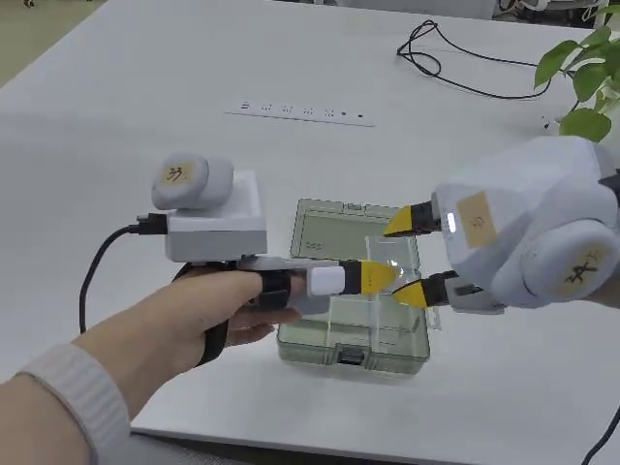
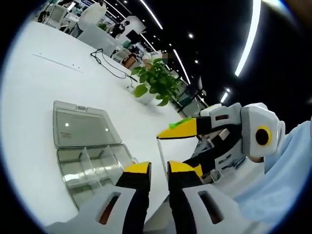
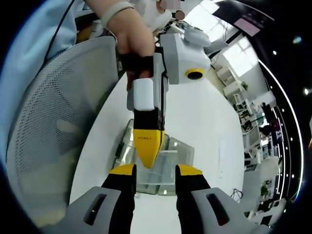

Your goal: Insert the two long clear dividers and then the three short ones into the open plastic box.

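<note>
The clear plastic box (image 1: pixel 320 344) lies open near the table's front edge, its lid (image 1: pixel 329 228) flat behind it. In the left gripper view the box (image 2: pixel 68 168) holds several clear dividers standing upright. My left gripper (image 1: pixel 386 276), held from the left, hovers over the box and is shut on a clear divider (image 1: pixel 392 254); its thin edge (image 2: pixel 161 151) rises from between my left gripper's (image 2: pixel 160 168) jaws. My right gripper (image 1: pixel 405 258) stands open, its yellow fingertips above and below the left gripper's tip. In the right gripper view my right gripper (image 3: pixel 156 170) straddles that tip and the divider (image 3: pixel 170 155).
A white power strip (image 1: pixel 300 111) lies at the back of the white table (image 1: pixel 116 116). A black cable (image 1: pixel 455 63) and a green plant (image 1: pixel 586 77) are at the far right. A grey mesh chair (image 3: pixel 63 131) stands beside the table's near edge.
</note>
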A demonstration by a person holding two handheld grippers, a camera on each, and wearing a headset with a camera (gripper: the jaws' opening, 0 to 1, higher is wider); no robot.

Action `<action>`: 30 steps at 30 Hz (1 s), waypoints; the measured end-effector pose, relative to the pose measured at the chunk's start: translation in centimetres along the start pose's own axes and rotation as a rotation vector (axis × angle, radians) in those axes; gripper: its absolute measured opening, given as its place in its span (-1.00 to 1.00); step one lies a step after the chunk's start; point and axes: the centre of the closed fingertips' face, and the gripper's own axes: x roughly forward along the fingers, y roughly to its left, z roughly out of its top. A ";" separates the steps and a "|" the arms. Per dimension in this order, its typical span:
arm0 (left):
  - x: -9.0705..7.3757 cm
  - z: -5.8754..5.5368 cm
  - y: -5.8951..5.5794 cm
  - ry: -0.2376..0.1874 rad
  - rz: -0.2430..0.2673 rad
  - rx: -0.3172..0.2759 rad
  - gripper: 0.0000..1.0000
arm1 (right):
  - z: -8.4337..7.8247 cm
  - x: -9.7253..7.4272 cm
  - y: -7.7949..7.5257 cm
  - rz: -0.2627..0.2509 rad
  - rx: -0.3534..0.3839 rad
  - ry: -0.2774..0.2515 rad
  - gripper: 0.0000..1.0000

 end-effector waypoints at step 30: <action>-0.3 -0.3 -0.6 -0.001 -0.026 0.011 -1.00 | 0.6 -1.0 -0.5 0.013 0.089 -0.049 -0.13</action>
